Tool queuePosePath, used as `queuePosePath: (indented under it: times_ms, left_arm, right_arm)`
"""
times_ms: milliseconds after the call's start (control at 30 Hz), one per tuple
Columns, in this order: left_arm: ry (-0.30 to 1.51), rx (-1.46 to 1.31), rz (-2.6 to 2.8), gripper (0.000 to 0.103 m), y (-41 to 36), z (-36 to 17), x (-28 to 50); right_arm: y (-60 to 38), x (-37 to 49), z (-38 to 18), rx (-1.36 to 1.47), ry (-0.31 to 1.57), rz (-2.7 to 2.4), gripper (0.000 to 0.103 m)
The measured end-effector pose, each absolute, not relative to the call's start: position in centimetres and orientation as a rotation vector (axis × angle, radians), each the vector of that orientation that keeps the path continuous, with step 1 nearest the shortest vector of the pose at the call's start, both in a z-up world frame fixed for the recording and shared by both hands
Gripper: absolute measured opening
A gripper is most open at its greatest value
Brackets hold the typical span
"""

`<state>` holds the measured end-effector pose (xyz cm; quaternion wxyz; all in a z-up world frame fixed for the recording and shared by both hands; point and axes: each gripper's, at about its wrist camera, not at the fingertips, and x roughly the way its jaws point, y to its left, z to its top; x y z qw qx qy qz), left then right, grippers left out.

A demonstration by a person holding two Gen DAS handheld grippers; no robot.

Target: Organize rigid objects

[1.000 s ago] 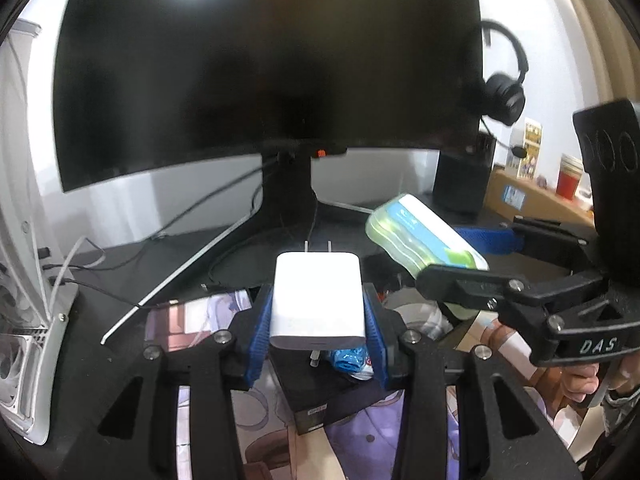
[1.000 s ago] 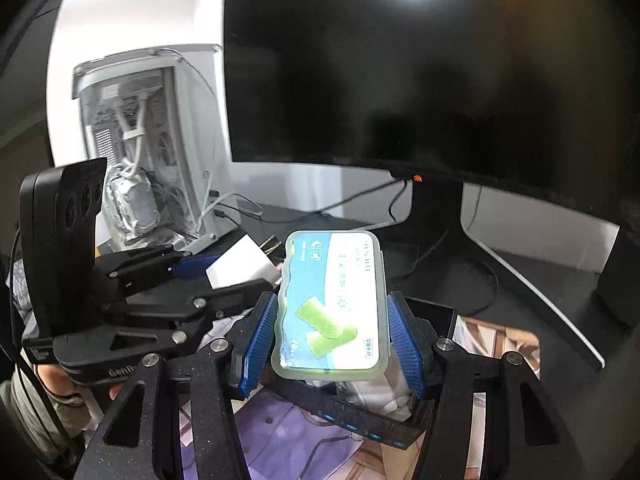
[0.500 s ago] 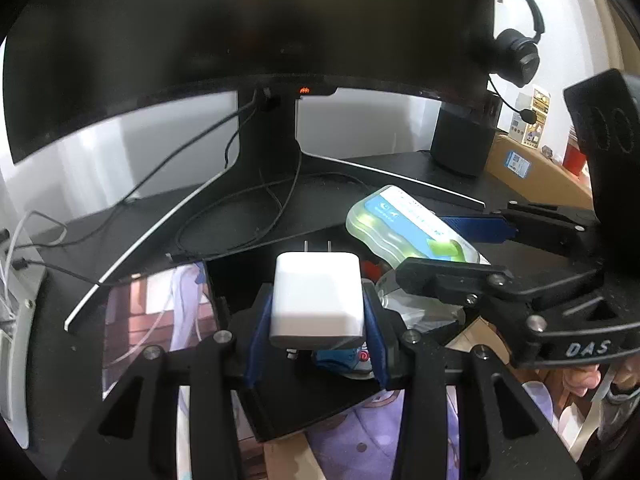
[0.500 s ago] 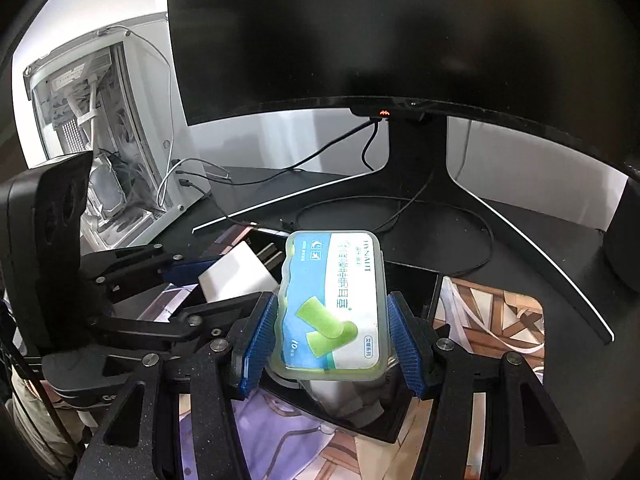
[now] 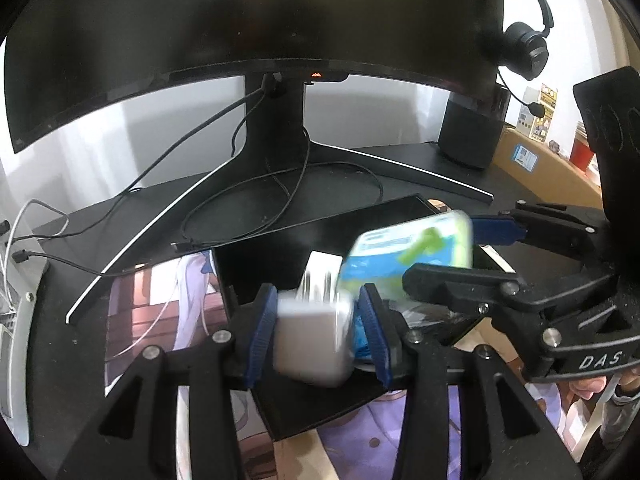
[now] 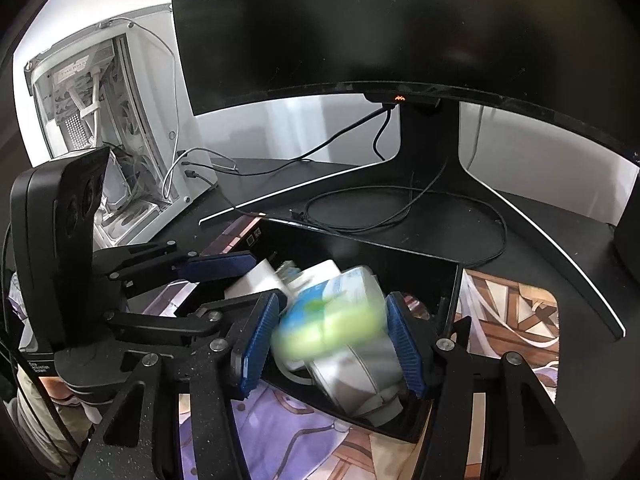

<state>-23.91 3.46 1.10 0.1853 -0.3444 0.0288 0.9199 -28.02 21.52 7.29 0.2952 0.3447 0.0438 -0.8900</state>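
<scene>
White charger (image 5: 314, 342), blurred, sits between the left gripper (image 5: 316, 336) pads with gaps on both sides, jaws spread, prongs pointing to 12 o'clock over the black box (image 5: 320, 408). Green-and-blue earplug case (image 6: 328, 318), blurred and tilted, lies between the right gripper (image 6: 330, 344) pads, also spread, above the same box; monitor stand (image 6: 428, 152) beyond at 12.

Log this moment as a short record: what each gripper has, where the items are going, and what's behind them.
left gripper: open, white charger blurred between fingers
right gripper: open, green earplug case blurred between fingers
destination: black box, already holding items
surface: printed desk mat
background: monitor, headset, white PC case
</scene>
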Motion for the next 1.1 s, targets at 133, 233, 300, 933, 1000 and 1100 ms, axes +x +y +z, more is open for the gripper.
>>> queuePosePath:
  times_ms: [133,233,300,933,1000,1100]
  left_arm:
    - [0.063,-0.938,2.605,0.056,3.1,1.4,-23.4]
    - [0.062,-0.933,2.631,0.056,2.8,1.7,-22.8]
    - [0.071,-0.908,2.647,0.056,2.5,1.9,-22.2]
    - [0.011,-0.355,2.976,0.103,-0.8,2.6,-10.4]
    - [-0.042,-0.336,2.998,0.103,-1.3,2.0,-10.2]
    - [-0.065,-0.379,2.967,0.103,-1.6,1.7,-10.3]
  right_arm:
    - [21.8,-27.8,7.4,0.909,0.104,-2.375,0.057]
    - [21.8,-27.3,7.6,0.893,0.112,-2.382,0.057]
    - [21.9,-26.8,8.1,0.865,0.104,-2.395,0.057]
    - [25.6,-16.7,6.8,0.523,0.028,-2.585,0.09]
    - [26.0,-16.7,6.2,0.521,0.033,-2.614,0.098]
    - [26.2,-17.1,5.5,0.543,0.028,-2.624,0.098]
